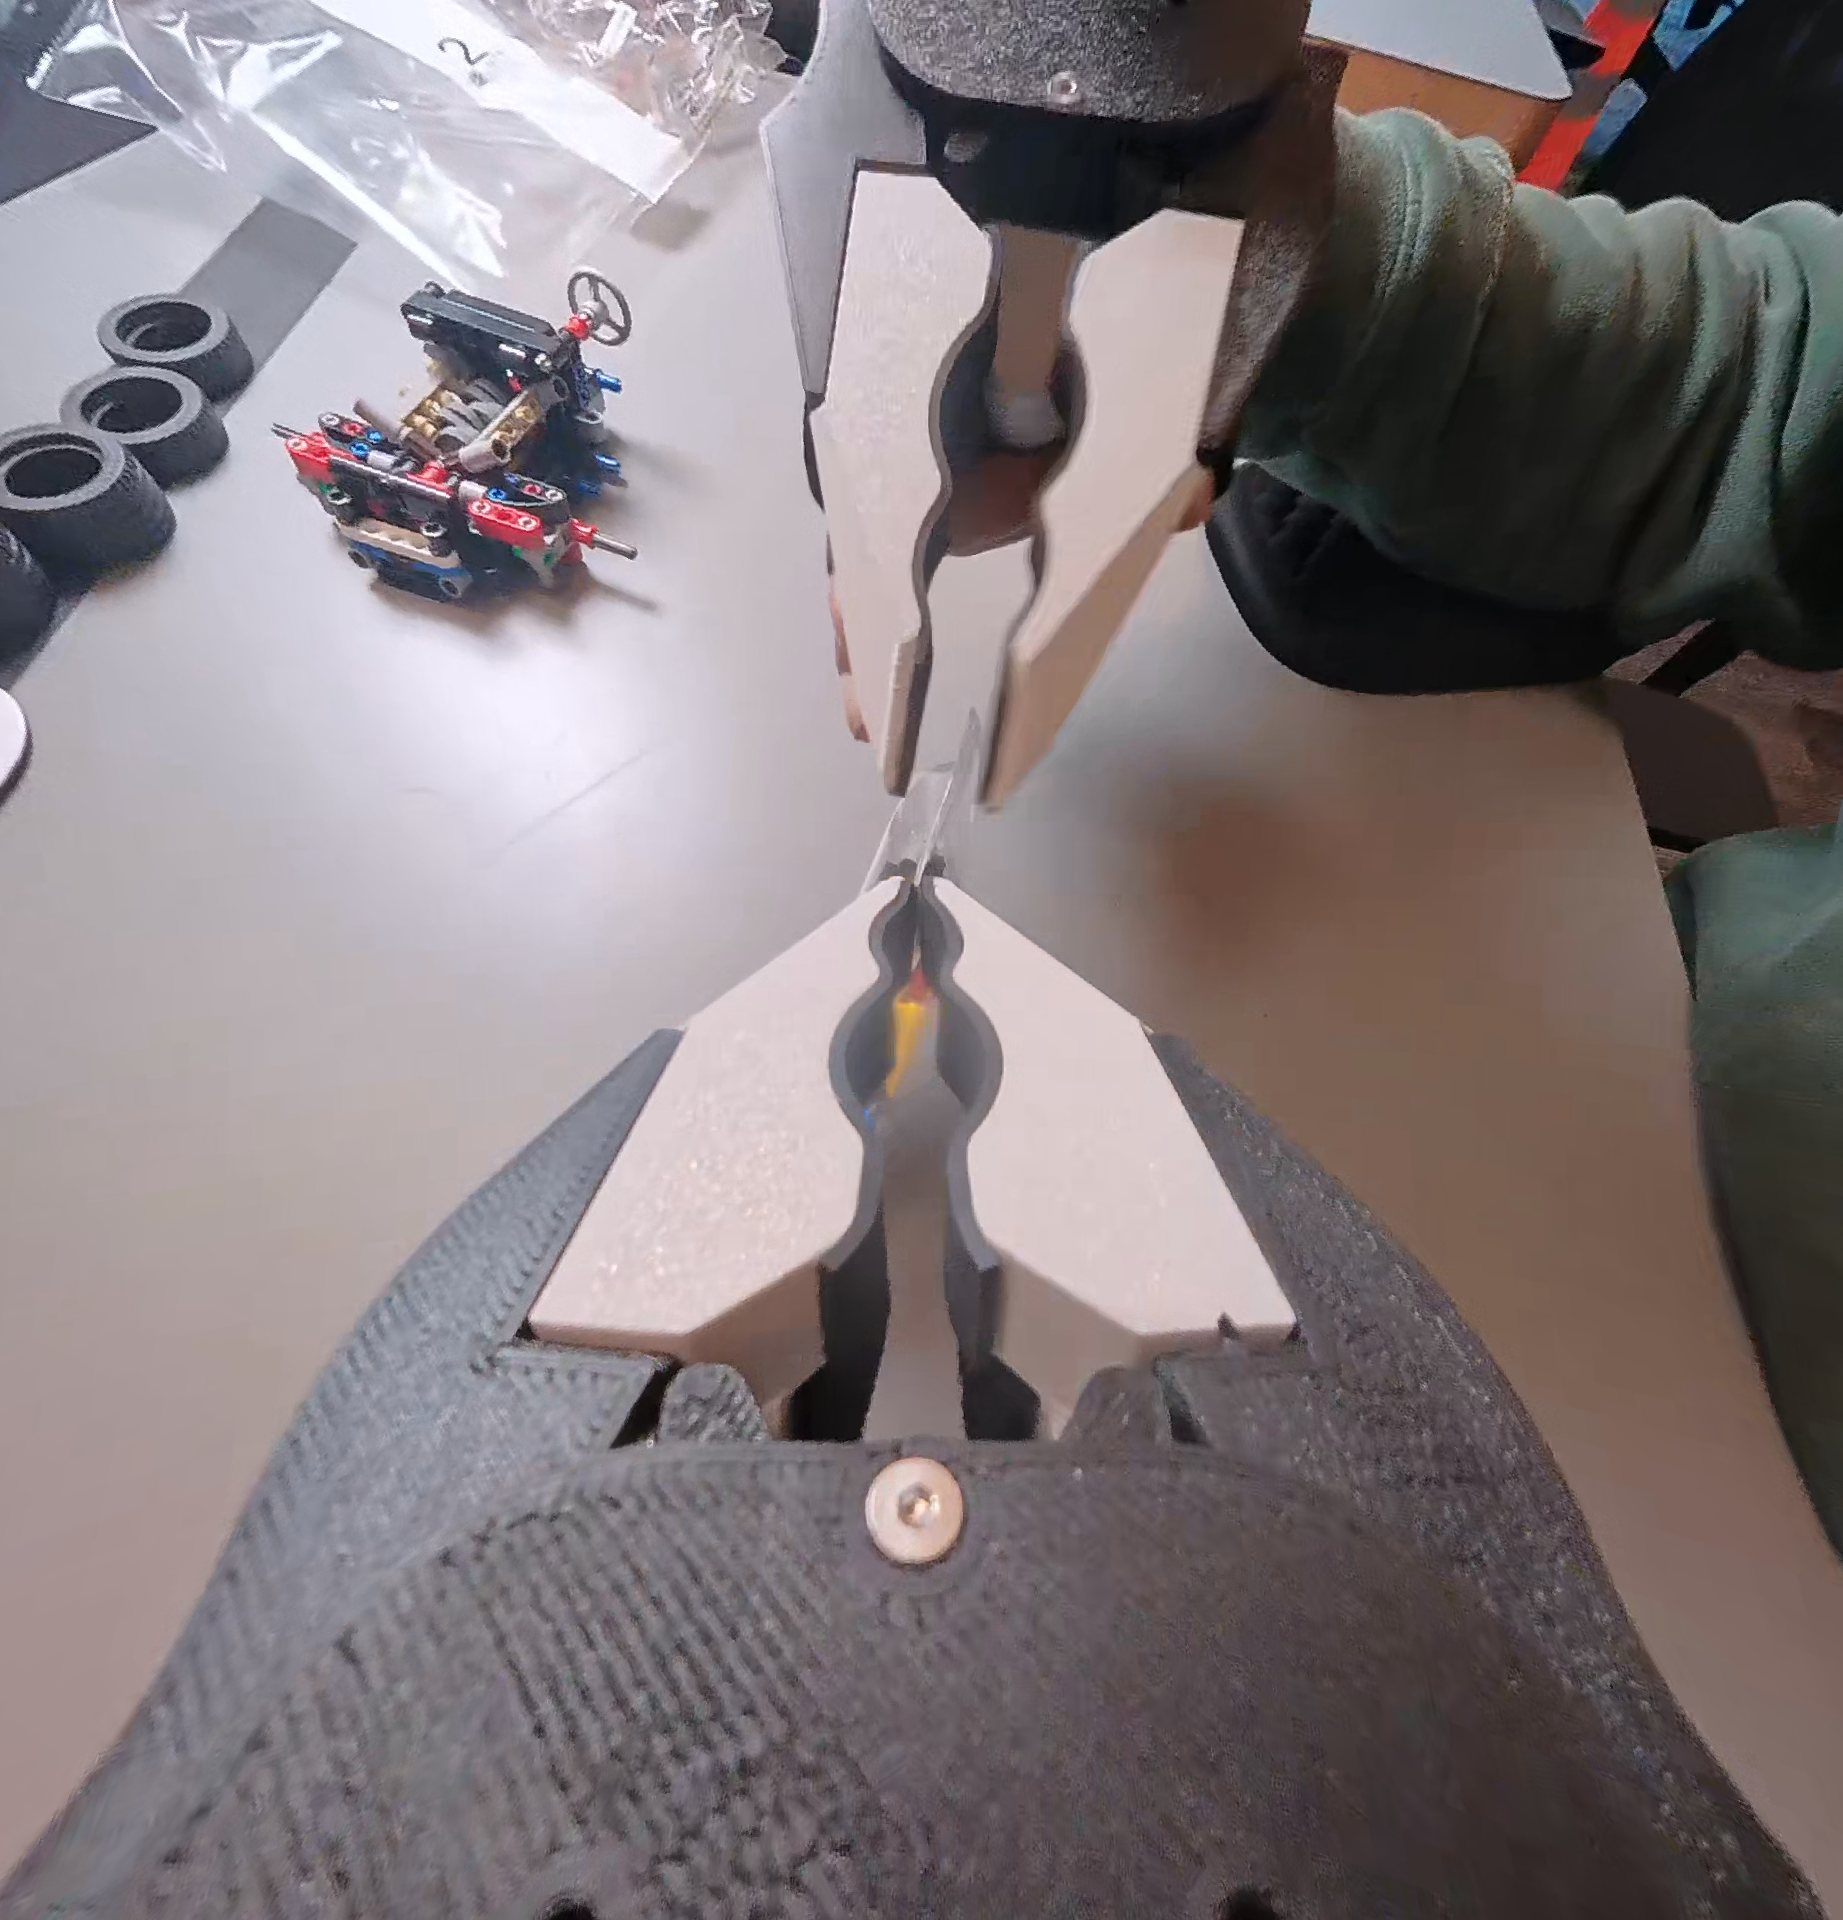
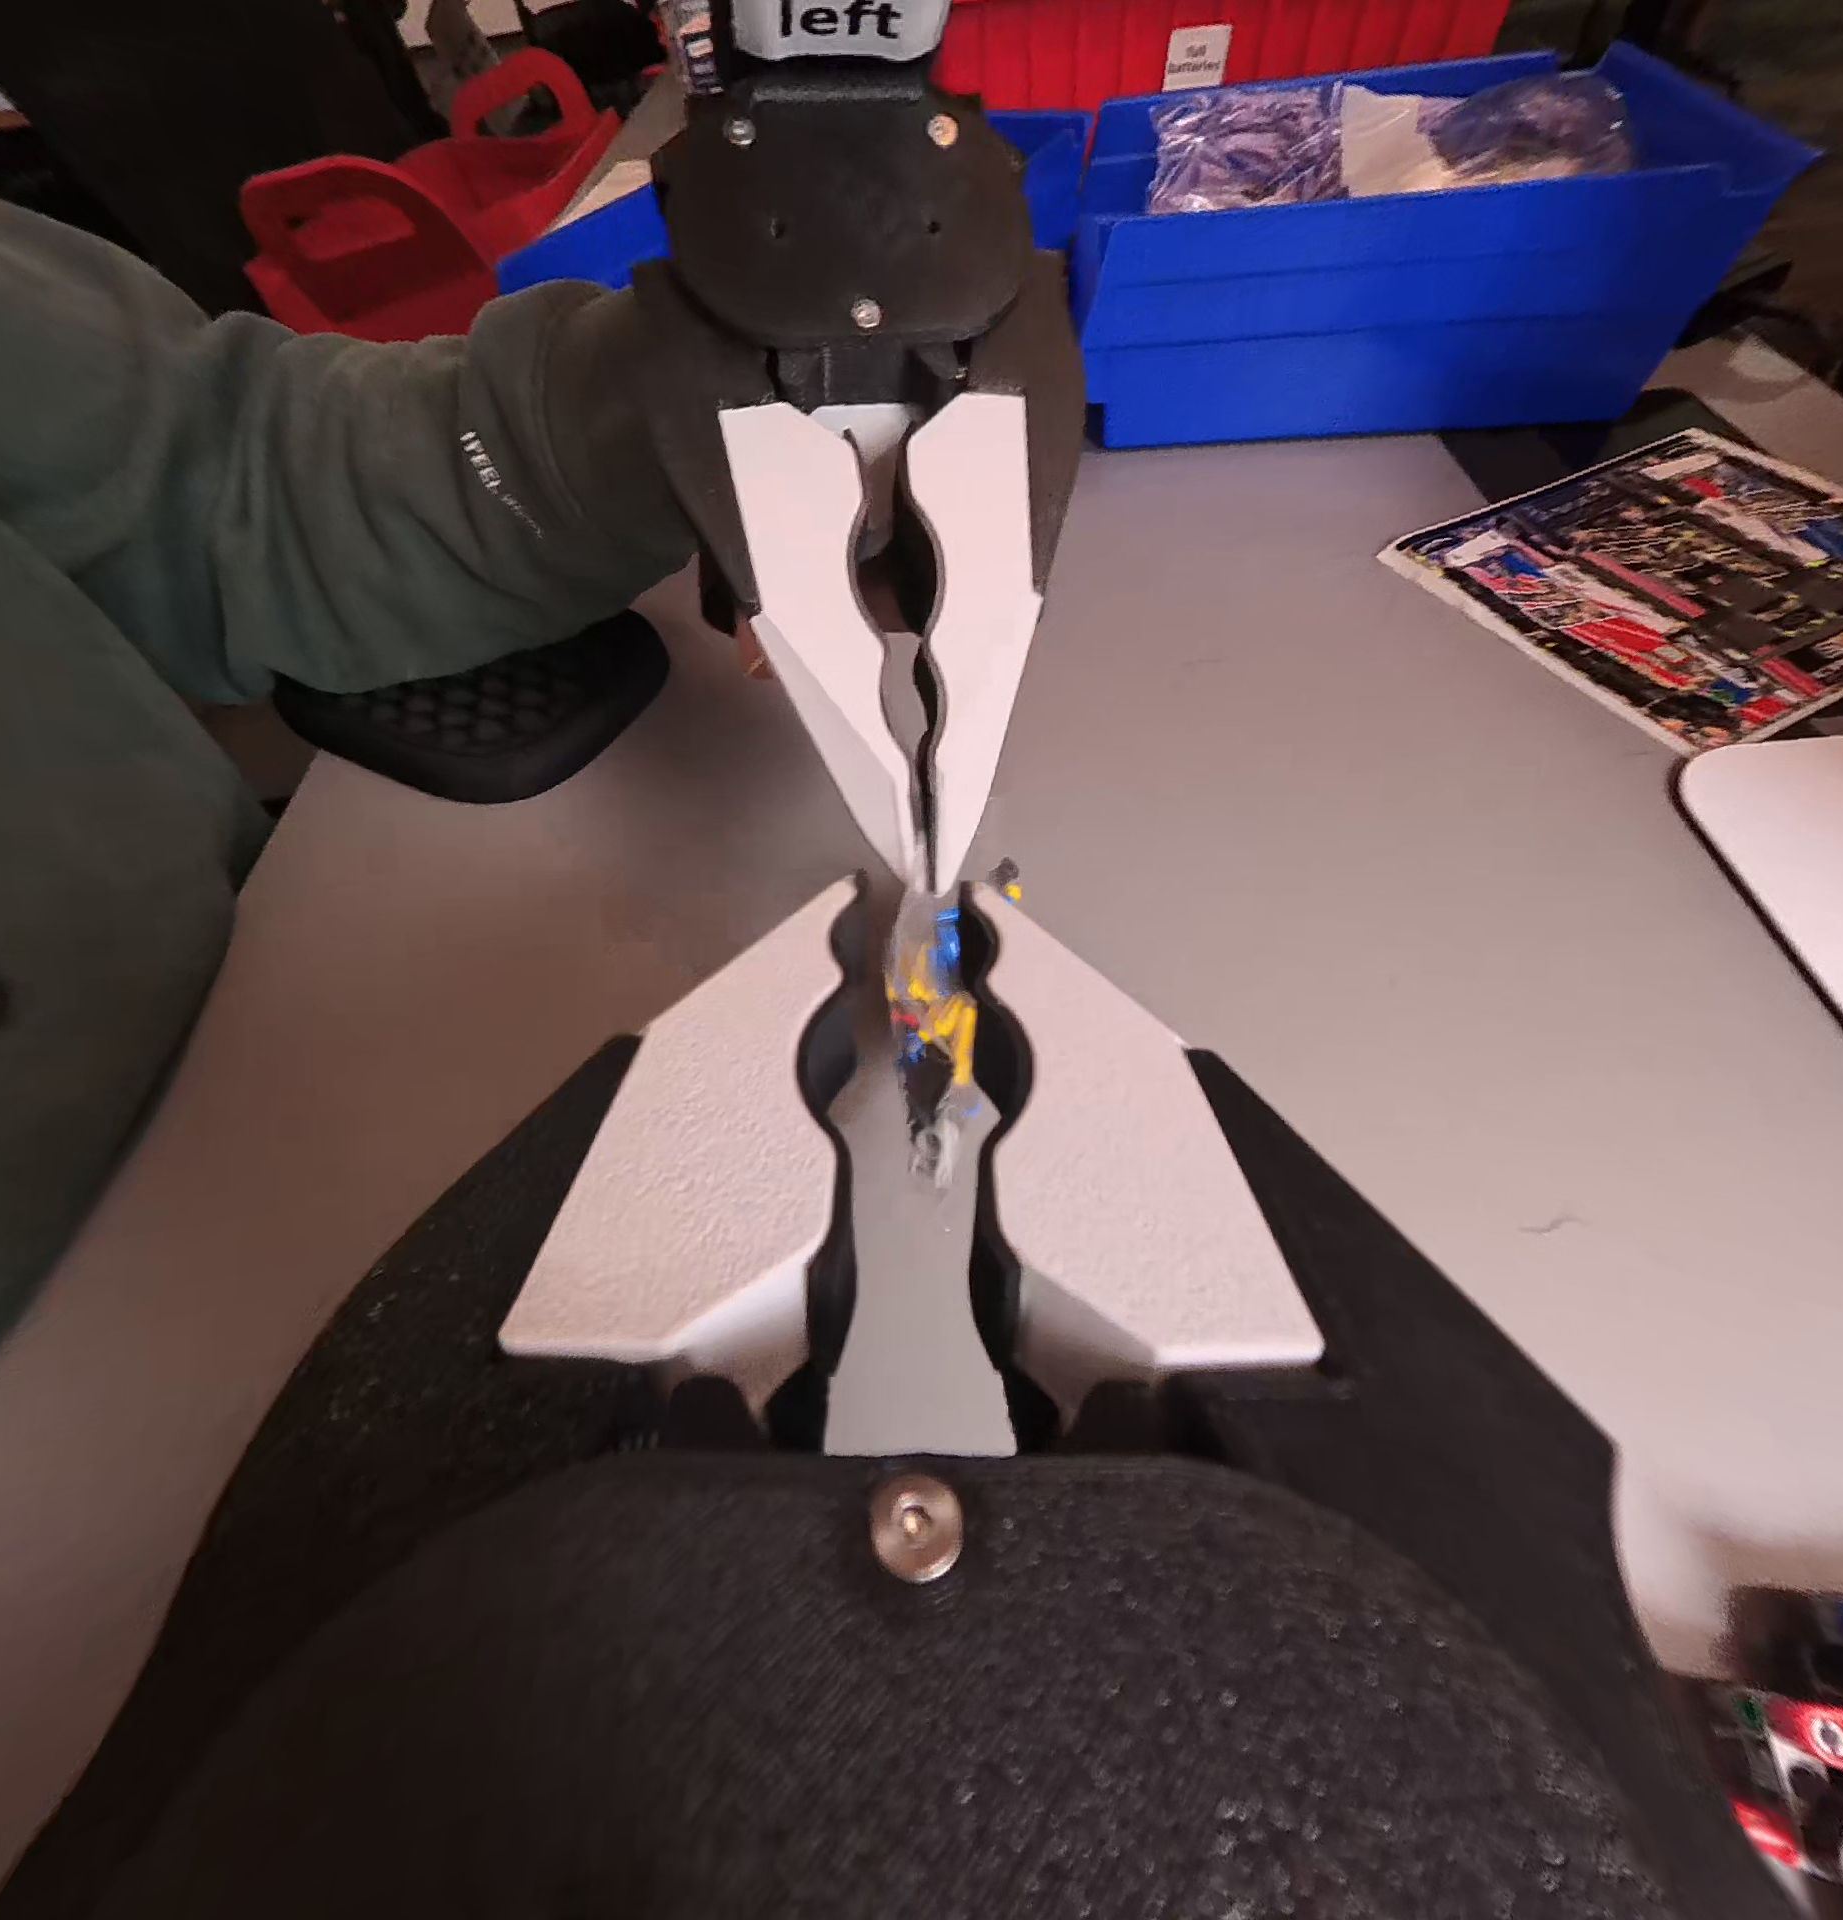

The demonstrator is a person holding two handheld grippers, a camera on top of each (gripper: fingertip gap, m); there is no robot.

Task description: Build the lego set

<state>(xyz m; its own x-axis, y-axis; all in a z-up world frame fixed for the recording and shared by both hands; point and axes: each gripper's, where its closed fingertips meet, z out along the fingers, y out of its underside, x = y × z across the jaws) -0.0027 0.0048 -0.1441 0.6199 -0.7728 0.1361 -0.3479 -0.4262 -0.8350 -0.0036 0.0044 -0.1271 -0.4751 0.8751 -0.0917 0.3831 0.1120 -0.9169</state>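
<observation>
A small clear bag [image 2: 932, 1023] of yellow, blue and black lego pieces hangs in the air over the grey table [image 2: 1312, 831]. My left gripper [image 2: 927, 862] comes from the far side and is shut on the bag's top edge. My right gripper [image 2: 920, 885] is narrowly open, with a finger on each side of the bag and the bag close to its right finger. In the left wrist view my left gripper [image 1: 912, 891] is shut, with a strip of the bag [image 1: 922, 836] sticking out towards the right gripper [image 1: 948, 784], whose tips stand slightly apart around it.
A partly built lego car [image 1: 470, 457] and several black tyres [image 1: 148, 410] lie on the table's left, with clear plastic bags [image 1: 377, 114] behind. An instruction booklet [image 2: 1665, 592], a white board [image 2: 1810, 862] and blue bins [image 2: 1416, 270] are to the right. My left and right fingertips are right by each other. The partly built lego car [image 1: 470, 457] is about equally far from each gripper, around 25 centimetres.
</observation>
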